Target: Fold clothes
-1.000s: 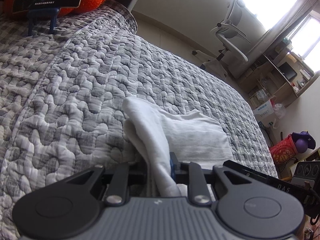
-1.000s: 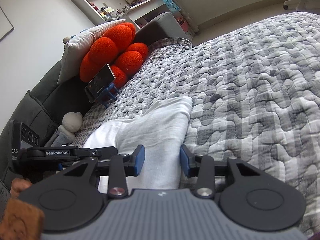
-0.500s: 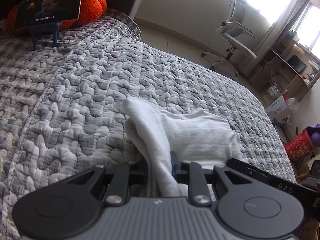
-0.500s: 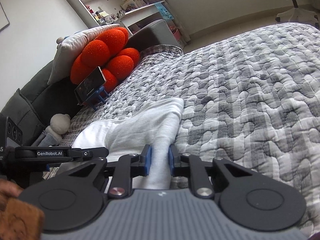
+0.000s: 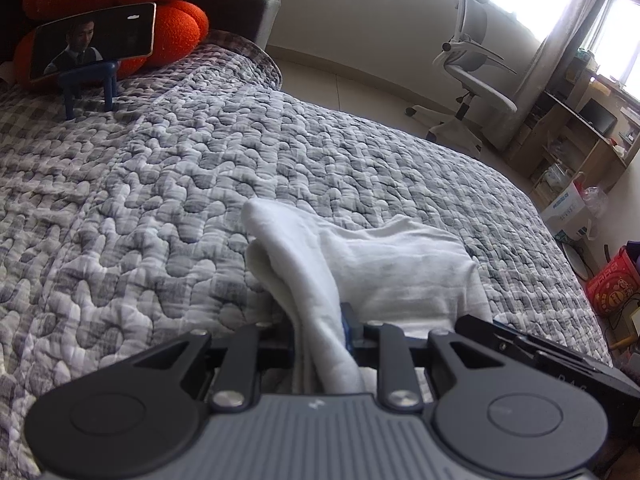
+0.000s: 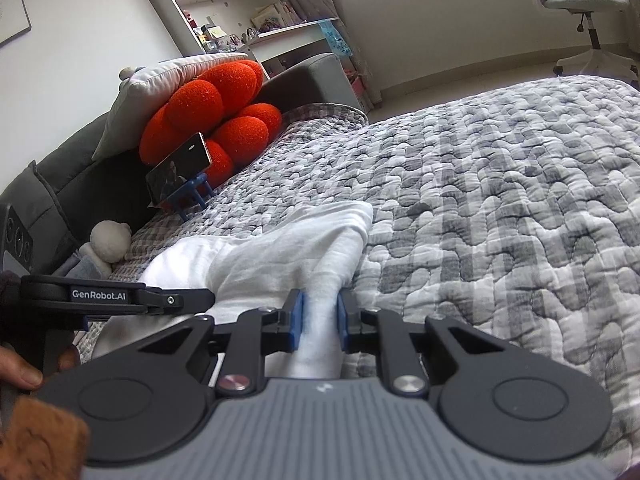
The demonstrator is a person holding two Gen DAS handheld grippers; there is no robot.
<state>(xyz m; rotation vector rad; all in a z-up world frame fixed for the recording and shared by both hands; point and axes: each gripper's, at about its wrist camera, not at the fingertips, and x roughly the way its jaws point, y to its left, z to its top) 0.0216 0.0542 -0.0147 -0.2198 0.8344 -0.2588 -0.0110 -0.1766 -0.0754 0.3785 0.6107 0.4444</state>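
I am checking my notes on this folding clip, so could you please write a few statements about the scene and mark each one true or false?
1. The left gripper is shut on the white garment. True.
2. The right gripper hangs open, clear of the cloth. False: its jaws have just been closing and now pinch a fold of the white garment.
3. The garment lies on a grey quilted bedspread. True.
4. The phone lies flat on the bedspread. False: it is propped on a blue stand in front of an orange cushion.
5. An office chair stands on the floor beyond the bed. True.
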